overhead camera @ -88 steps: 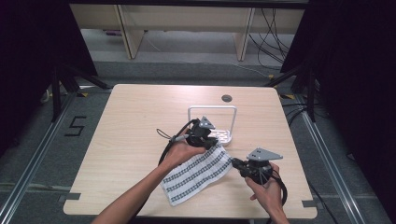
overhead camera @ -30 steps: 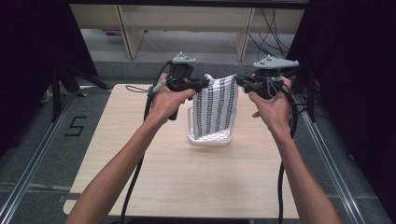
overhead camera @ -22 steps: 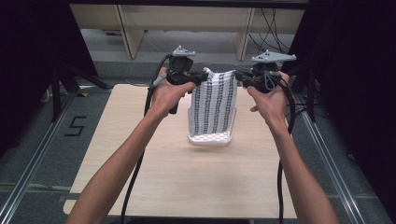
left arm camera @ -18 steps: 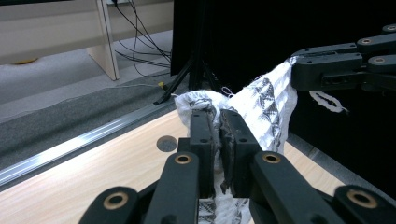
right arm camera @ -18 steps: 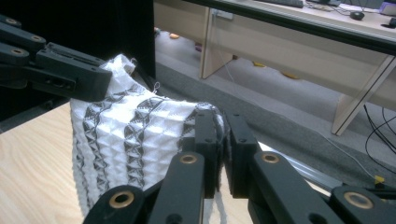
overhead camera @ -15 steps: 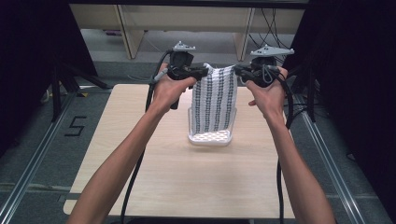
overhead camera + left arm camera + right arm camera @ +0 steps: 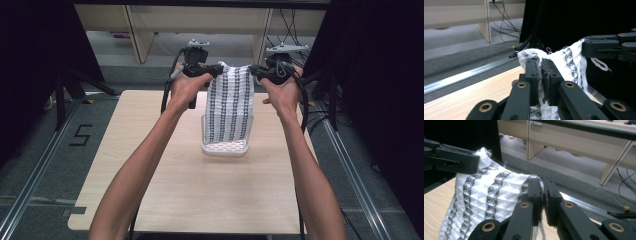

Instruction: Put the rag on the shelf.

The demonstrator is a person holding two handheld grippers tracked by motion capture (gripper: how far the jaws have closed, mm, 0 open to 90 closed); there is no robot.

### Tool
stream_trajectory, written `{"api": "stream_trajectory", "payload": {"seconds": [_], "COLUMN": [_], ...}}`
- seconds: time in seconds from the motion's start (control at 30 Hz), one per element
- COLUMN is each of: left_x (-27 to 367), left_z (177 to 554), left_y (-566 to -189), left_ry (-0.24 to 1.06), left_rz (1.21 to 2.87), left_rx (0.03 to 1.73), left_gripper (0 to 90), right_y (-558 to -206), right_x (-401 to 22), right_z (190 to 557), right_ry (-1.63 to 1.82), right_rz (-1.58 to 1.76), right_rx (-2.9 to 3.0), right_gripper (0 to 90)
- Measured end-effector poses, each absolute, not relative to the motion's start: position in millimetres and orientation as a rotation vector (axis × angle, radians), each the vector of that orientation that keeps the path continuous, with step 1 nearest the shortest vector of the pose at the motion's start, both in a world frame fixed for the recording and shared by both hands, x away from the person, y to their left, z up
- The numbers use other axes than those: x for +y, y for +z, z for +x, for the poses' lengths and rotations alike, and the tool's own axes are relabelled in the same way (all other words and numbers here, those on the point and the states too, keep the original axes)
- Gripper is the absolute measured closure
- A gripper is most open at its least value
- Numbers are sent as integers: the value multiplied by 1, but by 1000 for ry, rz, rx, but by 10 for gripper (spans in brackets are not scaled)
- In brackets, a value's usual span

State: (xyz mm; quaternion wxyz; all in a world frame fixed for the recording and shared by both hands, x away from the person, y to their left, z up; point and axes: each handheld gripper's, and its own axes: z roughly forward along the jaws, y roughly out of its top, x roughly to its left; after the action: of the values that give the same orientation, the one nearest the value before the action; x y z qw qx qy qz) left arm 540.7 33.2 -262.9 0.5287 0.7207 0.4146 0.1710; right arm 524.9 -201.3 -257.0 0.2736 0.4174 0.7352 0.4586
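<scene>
— Hanging over the far half of the wooden table (image 7: 165, 185): a white towel with dark woven stripes (image 7: 229, 102), stretched by its two top corners and drooping straight down.

— And reaching where at the bottom?

— Dipping its lower edge into, or just onto, the white perforated basket (image 7: 223, 148); hard to tell whether resting or merely brushing.

— Judging progress how?

— Looking well past the pick-up and spread: cloth lifted, opened flat, lined up above the basket. Remaining, by all appearances: lowering or folding it in and letting go.

— Gripping how?

— Left gripper (image 7: 216, 71) clamping one top corner, jaws pressed together on bunched fabric in the left gripper view (image 7: 541, 75). Right gripper (image 7: 254, 71) clamping the opposite corner, jaws likewise pinched on cloth in the right gripper view (image 7: 542, 195).

— Looking like what, up close?

— Showing a waffle-like white weave crossed by bands of dark triangles, slightly sagging between the corners, with a frayed thread or two at the hem.
</scene>
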Motion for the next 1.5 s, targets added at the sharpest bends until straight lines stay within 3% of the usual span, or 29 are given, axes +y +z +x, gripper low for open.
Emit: {"api": "stream_trajectory", "payload": {"seconds": [0.43,0.9,1.1,1.2,1.5], "left_x": [32,35,40,43,43], "left_z": [561,575,578,579,574], "left_y": [-294,-336,-346,-347,-343], "left_ry": [424,350,326,324,324], "left_rz": [1765,1822,1869,1902,1931], "left_rx": [1066,1139,1161,1177,1167], "left_gripper": [810,787,726,622,584], "right_y": [-290,-325,-335,-335,-330], "right_x": [-192,-184,-185,-187,-194], "right_z": [552,566,568,567,565], "right_ry": [1165,1082,1052,1050,1075], "right_rz": [1210,1267,1318,1351,1304], "right_rx": [2008,2079,2090,2084,2082], "right_gripper": [849,840,764,724,722]}}
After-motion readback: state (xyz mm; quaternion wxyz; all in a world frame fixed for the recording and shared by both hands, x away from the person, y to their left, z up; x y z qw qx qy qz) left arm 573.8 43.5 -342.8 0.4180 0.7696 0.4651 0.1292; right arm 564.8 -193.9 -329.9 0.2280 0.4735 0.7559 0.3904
